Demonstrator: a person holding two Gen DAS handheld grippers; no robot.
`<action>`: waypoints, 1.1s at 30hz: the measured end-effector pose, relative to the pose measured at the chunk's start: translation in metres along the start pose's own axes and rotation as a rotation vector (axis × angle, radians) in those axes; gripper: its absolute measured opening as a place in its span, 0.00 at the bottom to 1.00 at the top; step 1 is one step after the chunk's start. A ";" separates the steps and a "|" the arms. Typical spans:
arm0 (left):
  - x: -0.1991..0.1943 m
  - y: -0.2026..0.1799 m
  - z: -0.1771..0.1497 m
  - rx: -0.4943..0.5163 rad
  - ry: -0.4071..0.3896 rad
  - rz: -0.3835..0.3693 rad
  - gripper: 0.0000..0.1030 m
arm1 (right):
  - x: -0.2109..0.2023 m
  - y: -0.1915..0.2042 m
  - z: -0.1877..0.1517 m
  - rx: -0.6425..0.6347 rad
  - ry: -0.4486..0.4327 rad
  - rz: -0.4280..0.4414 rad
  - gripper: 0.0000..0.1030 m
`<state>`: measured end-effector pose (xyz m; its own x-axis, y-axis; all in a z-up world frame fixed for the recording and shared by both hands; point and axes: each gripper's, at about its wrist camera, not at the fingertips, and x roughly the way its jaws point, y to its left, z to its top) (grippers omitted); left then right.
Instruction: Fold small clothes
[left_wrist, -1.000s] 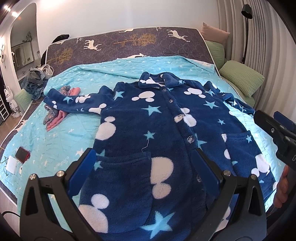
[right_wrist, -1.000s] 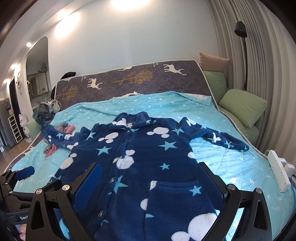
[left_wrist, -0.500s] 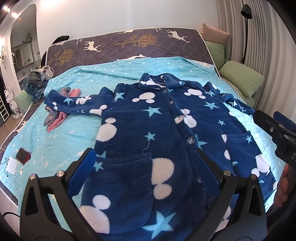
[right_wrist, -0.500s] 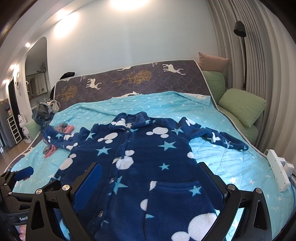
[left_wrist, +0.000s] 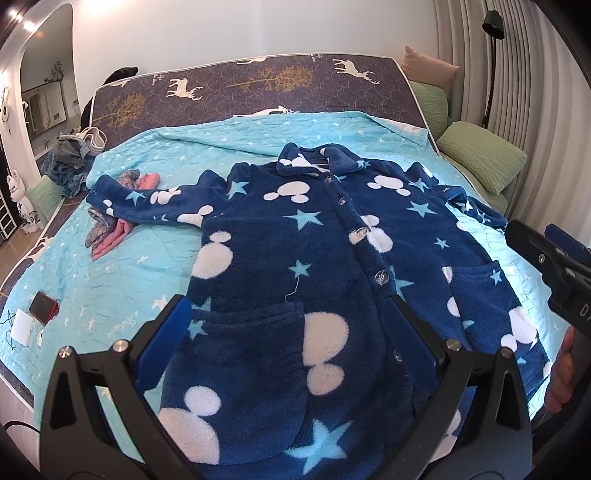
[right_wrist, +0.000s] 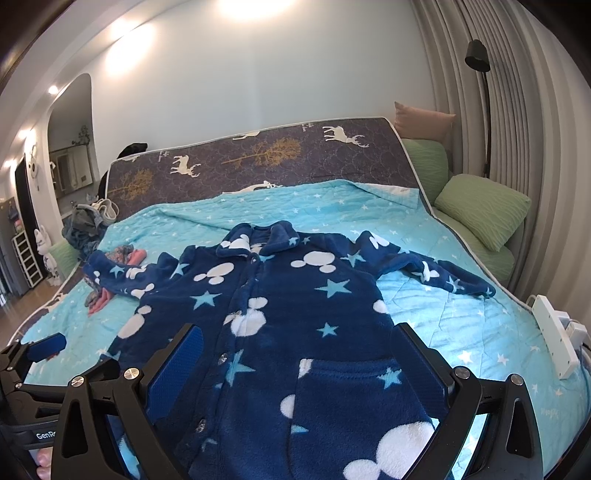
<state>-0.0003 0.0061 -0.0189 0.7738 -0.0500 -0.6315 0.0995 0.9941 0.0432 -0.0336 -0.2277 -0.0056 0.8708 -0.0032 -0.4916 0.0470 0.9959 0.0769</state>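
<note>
A dark blue fleece child's robe (left_wrist: 295, 266) with white mouse heads and light blue stars lies spread flat, buttoned, on the turquoise bedspread (left_wrist: 110, 280); it also shows in the right wrist view (right_wrist: 295, 314). Both sleeves stretch outwards. My left gripper (left_wrist: 288, 332) is open and empty, above the robe's lower left pocket. My right gripper (right_wrist: 299, 362) is open and empty, above the robe's lower right pocket. Each gripper shows at the edge of the other's view.
A pink and patterned small garment (left_wrist: 110, 229) lies under the robe's left sleeve. A phone (left_wrist: 43, 307) and white charger lie at the bed's left edge. A white power strip (right_wrist: 554, 332) sits at the right edge. Green pillows (left_wrist: 480, 158) and a clothes pile (left_wrist: 70, 162) flank the headboard.
Both grippers have stayed nearly still; the views shift only slightly. The robe has not moved.
</note>
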 end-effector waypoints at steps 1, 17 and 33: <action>0.000 0.001 -0.001 -0.001 -0.003 -0.011 0.99 | 0.000 0.000 0.000 0.000 0.001 0.000 1.00; 0.004 0.009 -0.009 -0.015 0.013 -0.009 0.99 | -0.001 0.002 -0.004 -0.003 0.009 -0.001 1.00; 0.006 0.027 -0.012 -0.065 0.010 -0.046 0.99 | -0.002 0.015 -0.002 -0.031 0.017 -0.020 1.00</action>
<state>-0.0003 0.0337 -0.0303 0.7627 -0.0956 -0.6397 0.0943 0.9949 -0.0361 -0.0353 -0.2128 -0.0049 0.8614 -0.0217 -0.5074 0.0487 0.9980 0.0398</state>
